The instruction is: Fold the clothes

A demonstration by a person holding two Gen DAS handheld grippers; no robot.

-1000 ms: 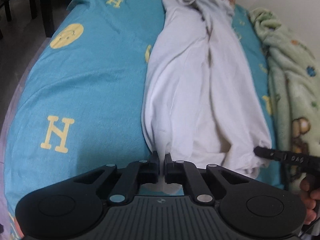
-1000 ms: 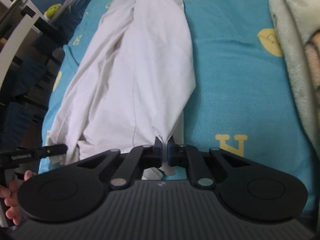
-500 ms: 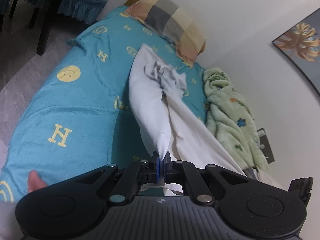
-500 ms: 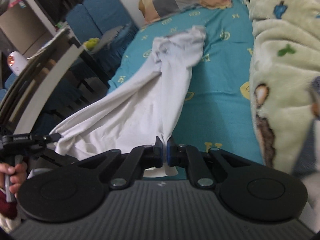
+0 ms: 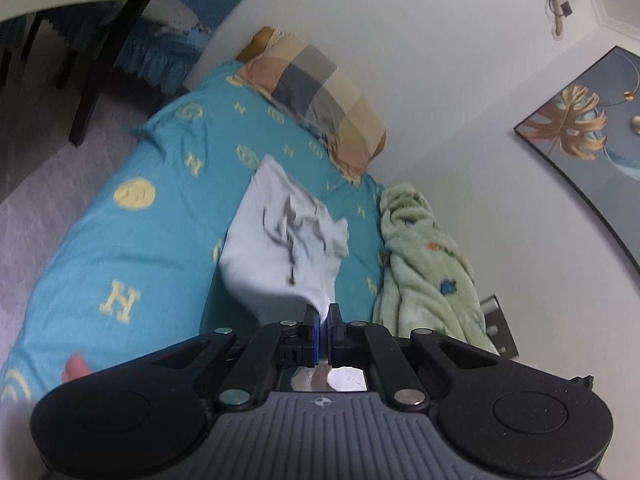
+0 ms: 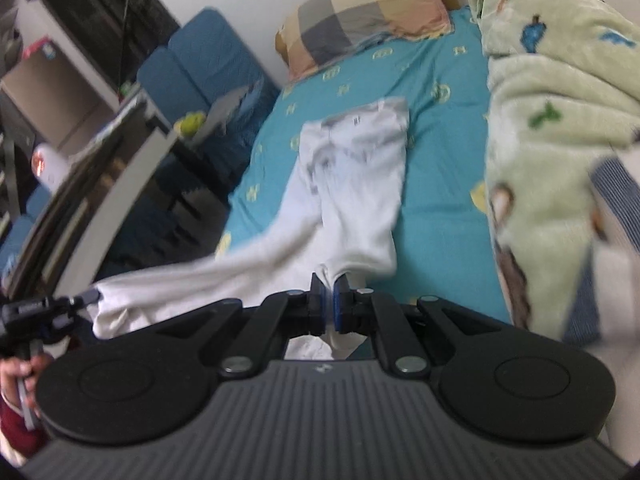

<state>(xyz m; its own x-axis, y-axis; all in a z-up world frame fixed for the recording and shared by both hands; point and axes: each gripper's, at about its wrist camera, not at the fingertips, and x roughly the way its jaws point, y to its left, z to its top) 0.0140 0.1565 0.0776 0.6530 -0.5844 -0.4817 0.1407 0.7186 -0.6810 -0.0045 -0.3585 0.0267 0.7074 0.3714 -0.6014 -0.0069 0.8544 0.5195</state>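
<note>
A white garment [image 5: 280,248] [image 6: 356,184] hangs lifted over the teal bed sheet [image 5: 152,240] [image 6: 440,200], its far end still lying on the bed. My left gripper [image 5: 323,312] is shut on one near corner of the cloth. My right gripper [image 6: 329,284] is shut on the other near corner. In the right wrist view the left gripper [image 6: 86,296] shows at the left edge, held by a hand [image 6: 18,368], with the cloth stretched between the two grippers.
A checked pillow [image 5: 320,92] [image 6: 364,12] lies at the head of the bed. A green fleece blanket [image 5: 424,264] [image 6: 552,140] runs along the wall side. A dark table and chairs [image 5: 80,52] stand left of the bed, a framed picture [image 5: 584,148] hangs on the wall.
Both grippers rose and tilted up with the near edge of the white garment. The cloth went from lying flat on the bed to hanging stretched above it.
</note>
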